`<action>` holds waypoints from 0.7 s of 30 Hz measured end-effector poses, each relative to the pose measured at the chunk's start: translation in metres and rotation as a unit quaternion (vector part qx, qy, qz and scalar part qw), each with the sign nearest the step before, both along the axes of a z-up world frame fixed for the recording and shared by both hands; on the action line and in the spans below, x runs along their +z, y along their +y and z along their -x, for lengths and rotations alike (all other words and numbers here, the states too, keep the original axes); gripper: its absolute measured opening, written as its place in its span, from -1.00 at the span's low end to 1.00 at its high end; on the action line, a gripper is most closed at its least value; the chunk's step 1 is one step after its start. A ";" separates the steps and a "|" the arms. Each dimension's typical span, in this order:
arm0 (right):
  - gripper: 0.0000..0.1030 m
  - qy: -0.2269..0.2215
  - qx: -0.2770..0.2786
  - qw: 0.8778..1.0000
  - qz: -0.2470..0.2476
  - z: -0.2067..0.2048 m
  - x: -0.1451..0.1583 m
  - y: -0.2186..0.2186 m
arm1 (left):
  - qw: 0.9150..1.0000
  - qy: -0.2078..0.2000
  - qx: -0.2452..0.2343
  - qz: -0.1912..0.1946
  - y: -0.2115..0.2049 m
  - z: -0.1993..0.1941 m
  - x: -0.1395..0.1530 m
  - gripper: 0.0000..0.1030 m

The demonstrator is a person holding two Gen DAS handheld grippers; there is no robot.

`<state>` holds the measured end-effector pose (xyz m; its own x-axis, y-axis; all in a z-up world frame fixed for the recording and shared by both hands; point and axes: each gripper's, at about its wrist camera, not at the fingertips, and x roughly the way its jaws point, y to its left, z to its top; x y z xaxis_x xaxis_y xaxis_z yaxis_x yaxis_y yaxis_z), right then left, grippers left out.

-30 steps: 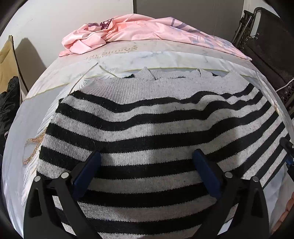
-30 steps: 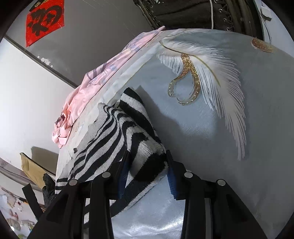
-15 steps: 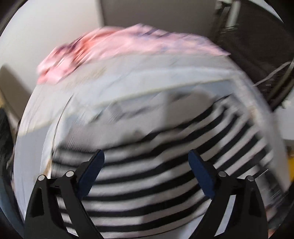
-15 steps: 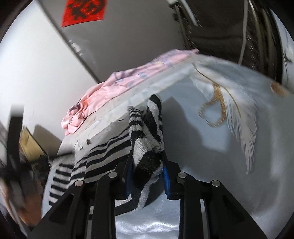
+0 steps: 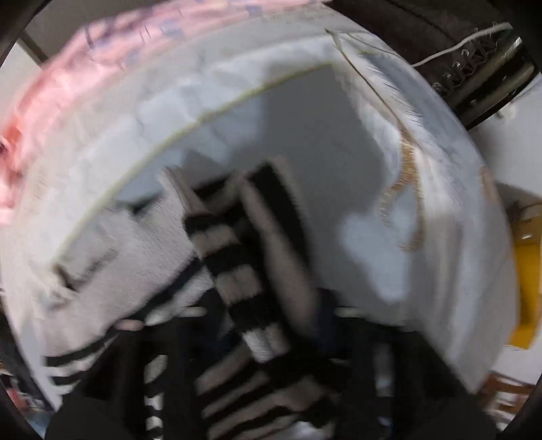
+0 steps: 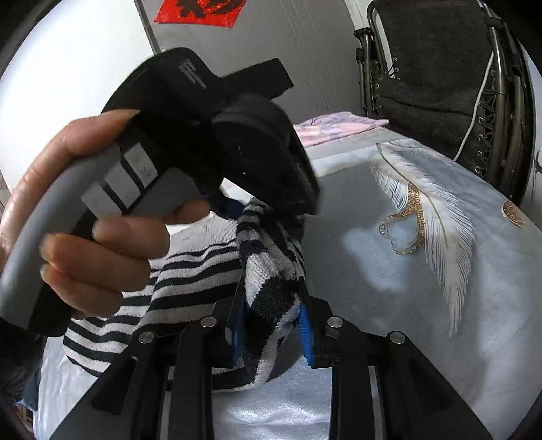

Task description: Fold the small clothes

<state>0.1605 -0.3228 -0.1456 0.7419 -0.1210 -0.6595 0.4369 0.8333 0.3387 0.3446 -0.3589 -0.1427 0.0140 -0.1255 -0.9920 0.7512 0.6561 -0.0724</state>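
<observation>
Feather-print bedsheet [image 6: 440,270]; right tool [image 6: 271,325] clenches striped sweater [image 6: 189,270]; left tool [image 6: 267,213] grip unclear.

A pale blue bedspread [image 6: 423,304] with a white feather print [image 6: 437,216] and gold curl spreads ahead of the tool and to its right. Farther ahead, at the far edge, lies a crumpled pink cloth [image 5: 67,88] (blurred in the left wrist view). Beyond it to the right stands a dark folding chair [image 6: 440,74]; up on the grey wall hangs a red paper sign [image 6: 200,10].
</observation>
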 end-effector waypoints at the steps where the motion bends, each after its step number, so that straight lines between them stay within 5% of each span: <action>1: -0.33 0.002 0.000 1.000 -0.010 0.001 -0.001 -0.003 | 1.000 -0.005 0.004 0.000 0.002 0.001 0.001 -0.59; 3: -0.06 0.005 -0.001 0.999 -0.035 0.002 -0.004 -0.009 | 1.000 -0.013 0.004 0.007 0.006 0.002 0.006 -0.60; 7: -0.02 0.006 -0.007 0.999 -0.053 0.005 -0.010 -0.013 | 1.000 -0.016 0.008 0.022 0.016 0.004 0.017 -0.62; 11: -0.60 -0.003 0.001 0.999 -0.035 0.005 -0.006 -0.001 | 0.999 -0.017 0.011 0.042 0.029 0.003 0.033 -0.62; 21: -0.63 -0.035 0.014 0.999 0.037 0.000 0.044 0.030 | 0.993 -0.052 0.011 0.106 0.065 -0.009 0.089 -0.63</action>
<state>0.1609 -0.2925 -0.1012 0.7892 -0.1459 -0.5966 0.3904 0.8691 0.3039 0.3536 -0.2941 -0.0541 0.1192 -0.3296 -0.9366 0.7473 0.6508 -0.1339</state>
